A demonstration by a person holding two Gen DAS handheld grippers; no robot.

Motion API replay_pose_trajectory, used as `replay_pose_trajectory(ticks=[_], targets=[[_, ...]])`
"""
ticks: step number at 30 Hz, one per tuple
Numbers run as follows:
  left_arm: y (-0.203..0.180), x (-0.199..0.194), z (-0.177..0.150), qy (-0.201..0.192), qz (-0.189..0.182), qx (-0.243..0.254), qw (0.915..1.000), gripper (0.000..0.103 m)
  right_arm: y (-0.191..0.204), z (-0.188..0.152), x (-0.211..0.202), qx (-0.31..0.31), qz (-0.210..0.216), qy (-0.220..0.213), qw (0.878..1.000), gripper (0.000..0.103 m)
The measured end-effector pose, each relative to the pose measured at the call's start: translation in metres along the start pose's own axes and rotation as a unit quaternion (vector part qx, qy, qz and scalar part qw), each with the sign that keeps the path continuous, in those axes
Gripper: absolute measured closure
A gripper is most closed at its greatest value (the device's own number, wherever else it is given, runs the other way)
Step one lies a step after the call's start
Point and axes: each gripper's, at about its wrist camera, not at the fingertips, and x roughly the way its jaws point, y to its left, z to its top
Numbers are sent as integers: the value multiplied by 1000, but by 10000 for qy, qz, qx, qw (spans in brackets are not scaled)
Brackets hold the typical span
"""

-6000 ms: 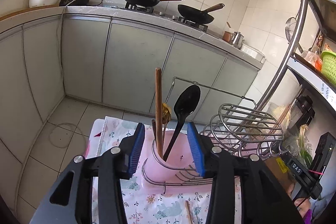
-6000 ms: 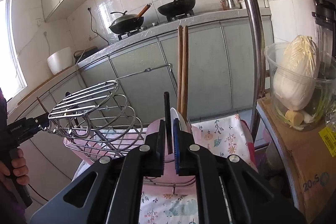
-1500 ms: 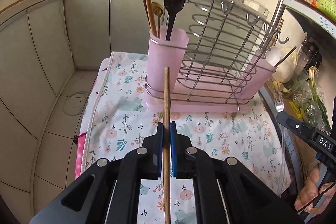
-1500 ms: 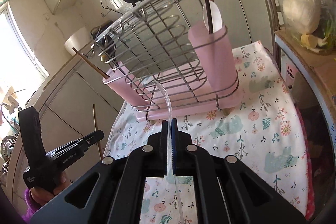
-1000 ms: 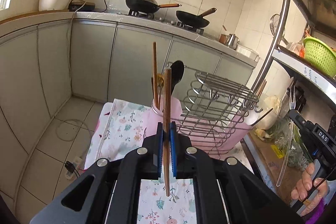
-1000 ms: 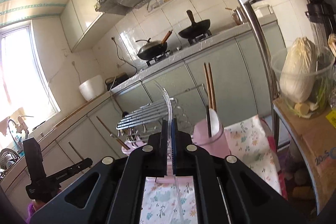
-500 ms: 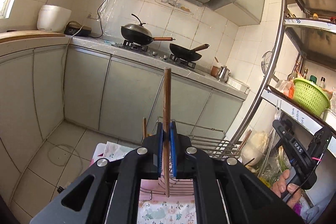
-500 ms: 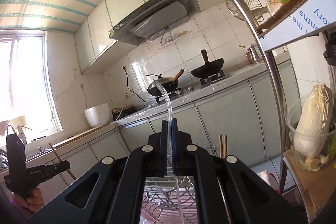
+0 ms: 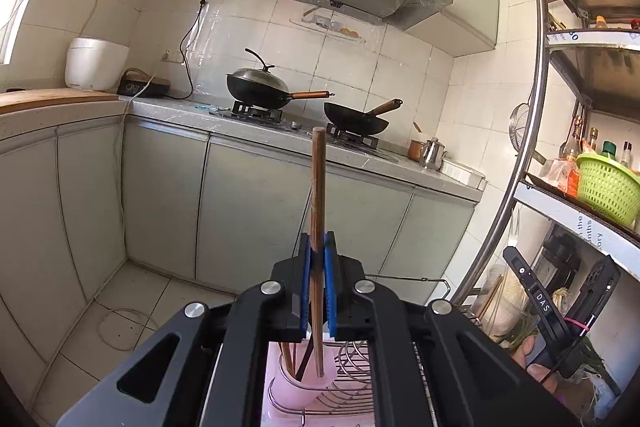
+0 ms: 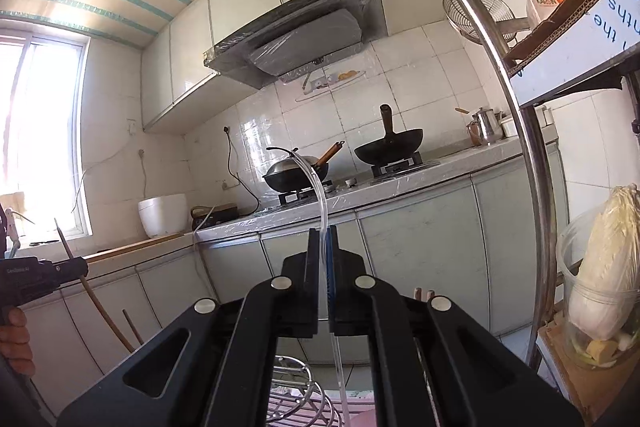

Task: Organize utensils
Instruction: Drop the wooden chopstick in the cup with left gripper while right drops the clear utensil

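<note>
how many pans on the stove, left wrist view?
2. Lidded wok on the left burner, open wok on the right burner. No others visible.

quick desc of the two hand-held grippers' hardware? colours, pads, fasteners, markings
Both alike: the left hand-held gripper and right hand-held gripper have matte black angular linkage bodies with cut-out windows, round silver bolt heads at the pivots, and blue ribbed pads lining the inner finger faces. The right one, seen from the left view, carries white "DAS" lettering and a pink tie. No sleeves visible.
</note>
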Motion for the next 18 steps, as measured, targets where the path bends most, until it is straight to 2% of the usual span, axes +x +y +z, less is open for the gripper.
replay_pose_trajectory(ticks=[11,18], targets=[[-2,33,-27,451,43,259,9986,97,-7,-31,8,123,-49,270,9995,100],[-5,56,-50,943,4,280,9952,97,-10,-43,-2,255,-216,542,9980,100]])
